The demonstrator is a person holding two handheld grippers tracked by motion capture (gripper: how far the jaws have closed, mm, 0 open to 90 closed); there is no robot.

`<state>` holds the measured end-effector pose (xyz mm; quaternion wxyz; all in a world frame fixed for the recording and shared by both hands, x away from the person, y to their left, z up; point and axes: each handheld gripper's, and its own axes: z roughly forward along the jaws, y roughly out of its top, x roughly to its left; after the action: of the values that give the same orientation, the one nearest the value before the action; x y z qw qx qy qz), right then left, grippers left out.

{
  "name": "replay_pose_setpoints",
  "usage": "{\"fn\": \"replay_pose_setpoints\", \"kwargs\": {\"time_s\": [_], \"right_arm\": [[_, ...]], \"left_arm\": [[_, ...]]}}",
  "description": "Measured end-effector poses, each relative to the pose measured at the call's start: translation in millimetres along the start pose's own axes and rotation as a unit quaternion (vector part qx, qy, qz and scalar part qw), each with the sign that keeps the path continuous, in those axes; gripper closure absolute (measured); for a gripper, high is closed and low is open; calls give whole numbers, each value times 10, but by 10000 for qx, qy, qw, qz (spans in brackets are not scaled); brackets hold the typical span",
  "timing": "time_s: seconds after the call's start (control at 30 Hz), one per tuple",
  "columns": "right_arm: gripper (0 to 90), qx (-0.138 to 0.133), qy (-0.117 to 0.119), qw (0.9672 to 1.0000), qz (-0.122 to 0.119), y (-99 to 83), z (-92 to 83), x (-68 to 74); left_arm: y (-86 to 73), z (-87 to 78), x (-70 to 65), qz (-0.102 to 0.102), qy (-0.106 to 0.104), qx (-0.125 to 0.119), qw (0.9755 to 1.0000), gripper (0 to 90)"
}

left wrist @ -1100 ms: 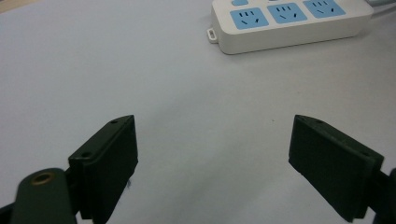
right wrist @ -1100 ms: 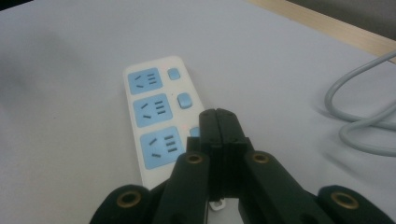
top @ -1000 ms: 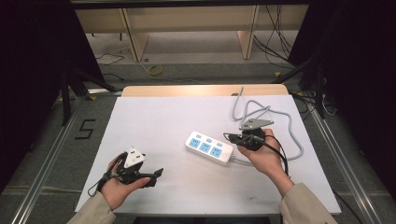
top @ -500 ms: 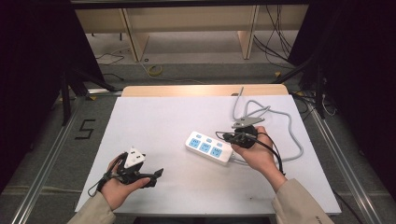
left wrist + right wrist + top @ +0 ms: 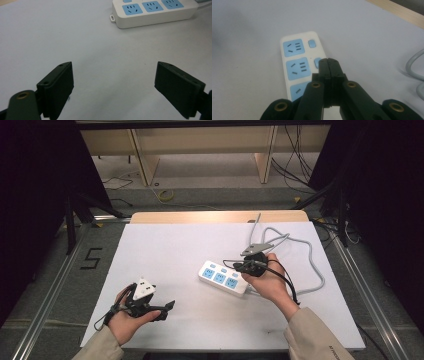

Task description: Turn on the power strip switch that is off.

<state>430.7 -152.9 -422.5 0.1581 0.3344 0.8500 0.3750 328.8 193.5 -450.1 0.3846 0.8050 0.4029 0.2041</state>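
1. At centre-right of the high view, your right gripper (image 5: 248, 266) sits over the right end of the white power strip (image 5: 222, 278) — jaws pressed together, nothing btwn them.
2. In the right gripper view the closed tips (image 5: 329, 65) lie at the middle blue switch button (image 5: 318, 62) of the power strip (image 5: 297, 50); can't tell whether they actually touch it or hover just above.
3. Power strip lies flat on the white table (image 5: 170, 250), slightly diagonal, approx. mid-frame in the high view, w/ three blue sockets facing up. Its grey cable (image 5: 305, 265) loops away toward the upper right of the frame.
4. Your left gripper (image 5: 150, 302) is at lower left of the high view, held in your left hand (image 5: 127, 320) low over the table, well apart from the strip.
5. In the left gripper view the two black pads (image 5: 58, 87) stand spread wide — only bare table btwn them. The power strip (image 5: 152, 12) shows at the upper right of that frame, far from the jaws.
6. Your right hand (image 5: 270, 282) wraps the gripper body just right of the strip; beige sleeve (image 5: 315, 335) enters from the lower right.
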Motion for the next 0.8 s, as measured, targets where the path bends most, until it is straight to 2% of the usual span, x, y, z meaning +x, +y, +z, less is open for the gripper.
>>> {"fn": "replay_pose_setpoints", "kwargs": {"time_s": [0.8], "right_arm": [[900,161,16,9999,-60,95,185,44]], "left_arm": [[1,12,-7,16,-37,26,10000,153]]}}
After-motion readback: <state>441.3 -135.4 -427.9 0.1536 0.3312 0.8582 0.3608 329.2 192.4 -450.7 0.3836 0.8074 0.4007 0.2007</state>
